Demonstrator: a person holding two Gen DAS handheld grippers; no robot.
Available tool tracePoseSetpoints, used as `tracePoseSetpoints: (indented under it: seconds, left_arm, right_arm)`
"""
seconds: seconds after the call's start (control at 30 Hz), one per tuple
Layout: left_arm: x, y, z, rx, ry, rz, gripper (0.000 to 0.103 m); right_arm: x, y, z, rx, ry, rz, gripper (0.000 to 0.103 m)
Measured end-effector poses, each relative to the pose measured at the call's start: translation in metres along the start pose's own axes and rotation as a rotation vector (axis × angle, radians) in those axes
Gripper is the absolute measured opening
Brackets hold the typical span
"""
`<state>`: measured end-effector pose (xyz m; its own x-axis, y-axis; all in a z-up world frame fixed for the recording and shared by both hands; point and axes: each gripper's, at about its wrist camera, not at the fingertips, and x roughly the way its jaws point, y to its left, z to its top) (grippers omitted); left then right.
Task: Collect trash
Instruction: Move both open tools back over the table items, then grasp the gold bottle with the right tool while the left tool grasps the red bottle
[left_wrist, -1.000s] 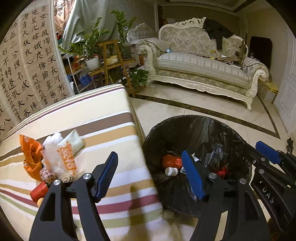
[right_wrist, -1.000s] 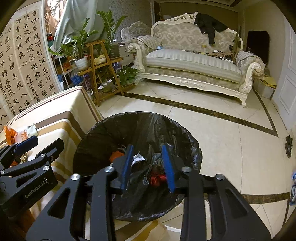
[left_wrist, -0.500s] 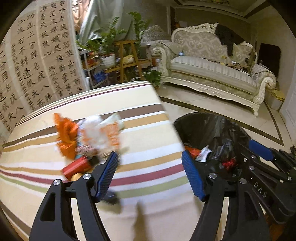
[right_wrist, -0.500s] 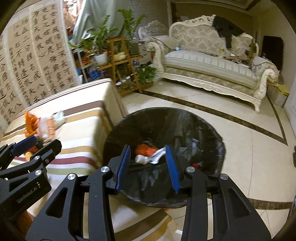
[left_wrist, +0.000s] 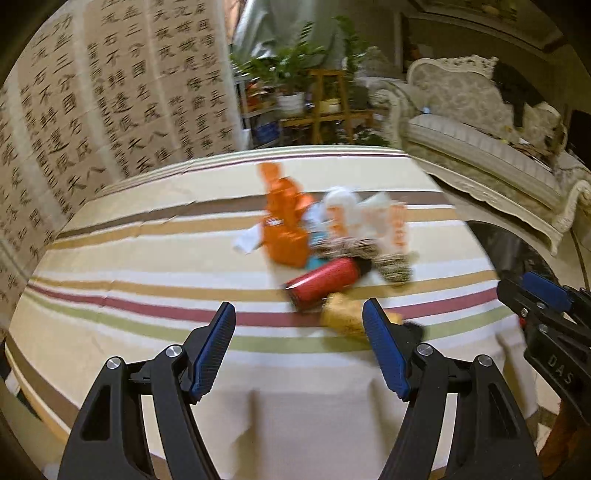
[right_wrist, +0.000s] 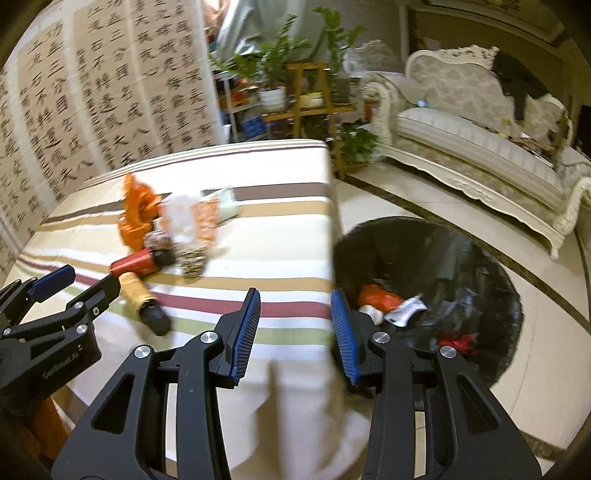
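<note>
Between loads: my left tool (left_wrist: 298, 349) wide open, right tool (right_wrist: 294, 332) half open, both empty. Next: grab red cylindrical can (left_wrist: 322, 283) off striped-cloth bench (left_wrist: 147, 280).

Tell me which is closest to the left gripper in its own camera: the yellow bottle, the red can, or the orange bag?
From the left gripper:
1. Yellow bottle, by the gripper's right finger.
2. Red can, just behind the bottle.
3. Orange bag, farthest, back of the pile.
</note>
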<state>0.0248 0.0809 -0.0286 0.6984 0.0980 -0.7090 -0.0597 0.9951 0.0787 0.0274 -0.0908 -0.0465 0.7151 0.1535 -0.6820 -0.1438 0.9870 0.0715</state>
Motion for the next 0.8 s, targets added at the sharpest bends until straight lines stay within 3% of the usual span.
tracePoseSetpoints:
  seconds: [0.5, 0.8]
  left_arm:
    - [0.015, 0.079, -0.007, -0.123, 0.020, 0.098, 0.069]
    - [0.015, 0.099, -0.012, -0.168, 0.029, 0.103, 0.069]
  right_arm:
    - [0.012, 0.078, 0.004, -0.143, 0.044, 0.109, 0.039]
    - [0.025, 0.104, 0.002, -0.189, 0.089, 0.147, 0.039]
